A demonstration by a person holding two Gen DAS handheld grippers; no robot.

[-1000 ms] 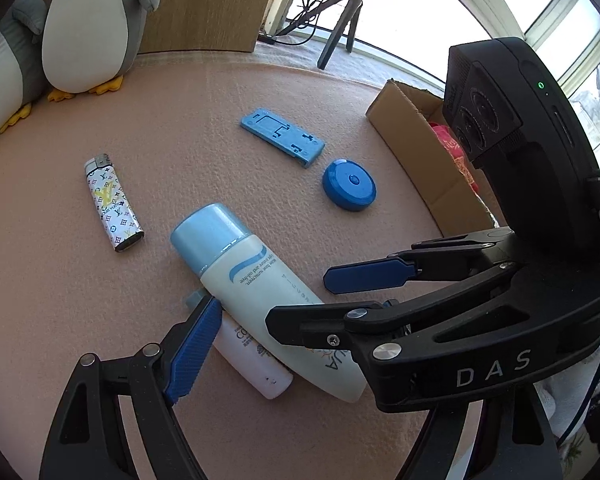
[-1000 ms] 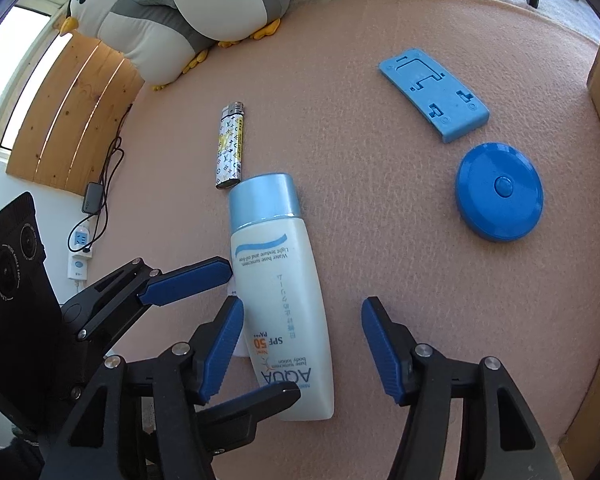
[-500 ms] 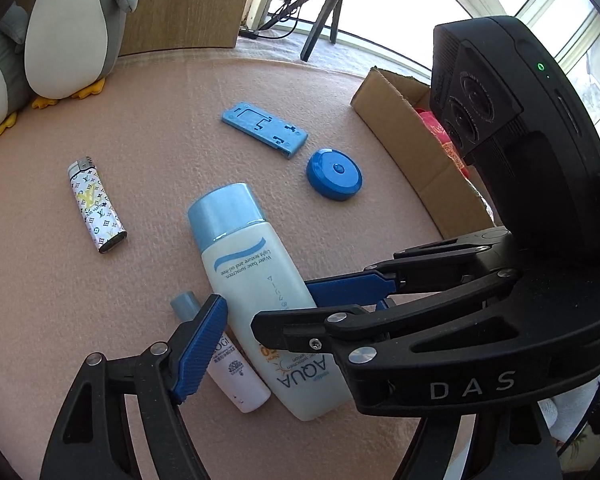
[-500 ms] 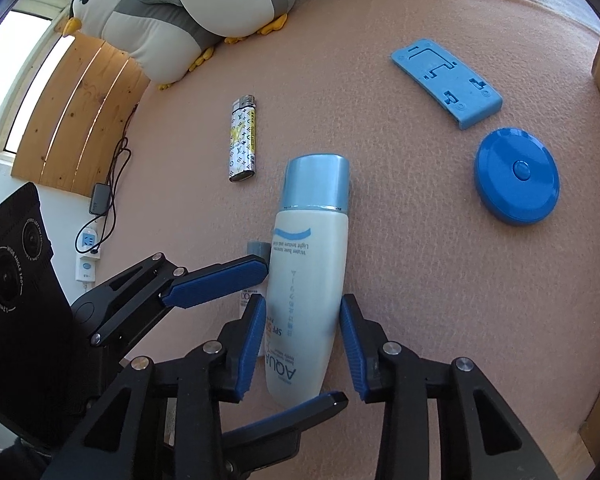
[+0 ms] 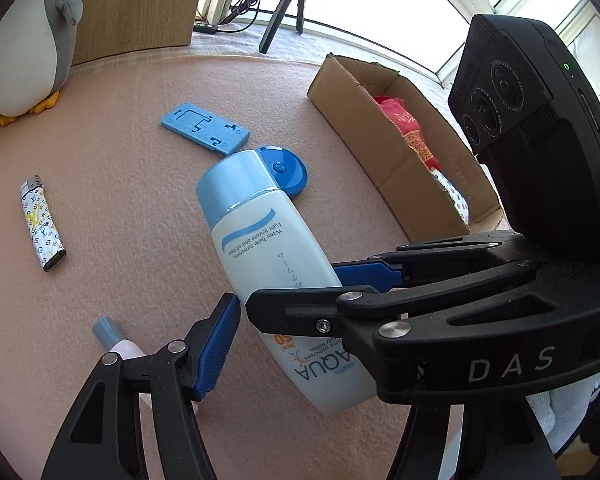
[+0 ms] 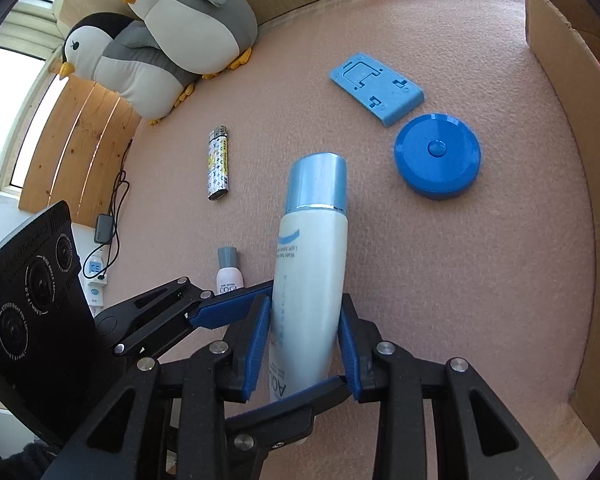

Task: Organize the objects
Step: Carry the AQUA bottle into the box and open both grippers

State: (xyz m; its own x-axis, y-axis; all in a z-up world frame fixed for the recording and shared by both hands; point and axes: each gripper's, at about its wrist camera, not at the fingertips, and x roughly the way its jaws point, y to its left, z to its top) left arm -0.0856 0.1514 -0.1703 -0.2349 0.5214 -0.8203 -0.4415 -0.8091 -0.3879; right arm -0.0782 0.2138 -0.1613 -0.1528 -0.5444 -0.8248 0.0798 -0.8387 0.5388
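Fuzzy pink mat | right gripper fingers clamp smooth white sunscreen bottle | left gripper fingers wide

- My right gripper covers the sunscreen bottle's base.
- Left of it, my other gripper's finger hides the small bottle's lower half.
- Far right, the cardboard box runs off-frame.

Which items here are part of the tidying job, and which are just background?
Job: sunscreen bottle held in right tongs; small bottle; lighter; blue disc; blue plate; cardboard box.
Background: plush penguins; tripod; power strip.
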